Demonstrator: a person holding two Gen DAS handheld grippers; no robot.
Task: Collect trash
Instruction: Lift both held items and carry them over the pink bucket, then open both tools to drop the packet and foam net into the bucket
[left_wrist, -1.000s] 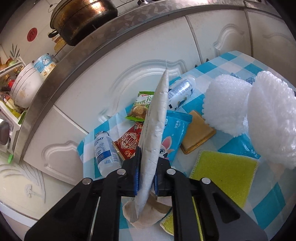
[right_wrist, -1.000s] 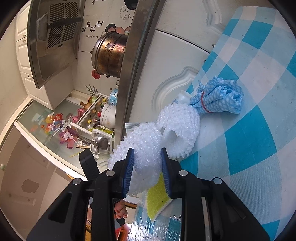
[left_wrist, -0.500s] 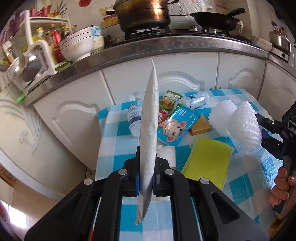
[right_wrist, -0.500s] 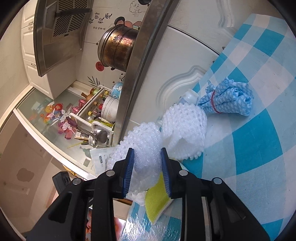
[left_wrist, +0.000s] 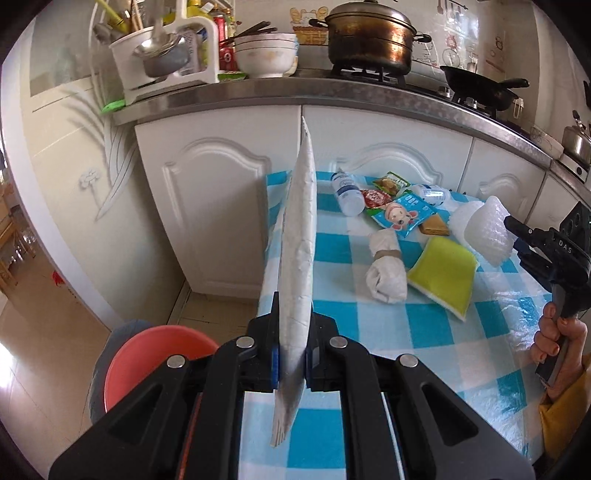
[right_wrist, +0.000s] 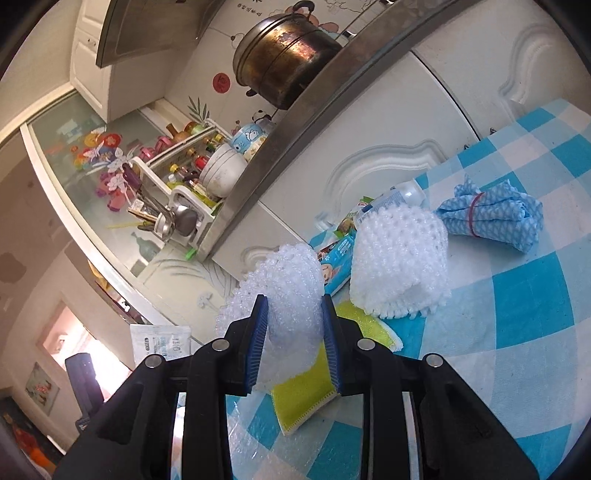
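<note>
Left tongs (left_wrist: 291, 363): a flat white packet (left_wrist: 301, 236) is being clamped edge-on, above the surface's (left_wrist: 369, 332) left edge.
Right tongs (right_wrist: 295, 347): white foam netting (right_wrist: 284, 284) is being pinched, lifted over the yellow sponge (right_wrist: 306, 391).
Below left: red bin (left_wrist: 147, 358) on the floor.

The left gripper (left_wrist: 291, 356) is clamped on a flat white packet (left_wrist: 301, 236). A white foam net sleeve (right_wrist: 284, 291) is pinched between the right gripper (right_wrist: 295, 339) fingers.

My white packet (left_wrist: 301, 236) hides the desk's (left_wrist: 406, 332) far left corner behind it. At seven o'clock my fingers (left_wrist: 264, 354) cover part of the red bin (left_wrist: 147, 354). Print on the snack wrappers (left_wrist: 400, 216) is too small to read.
</note>
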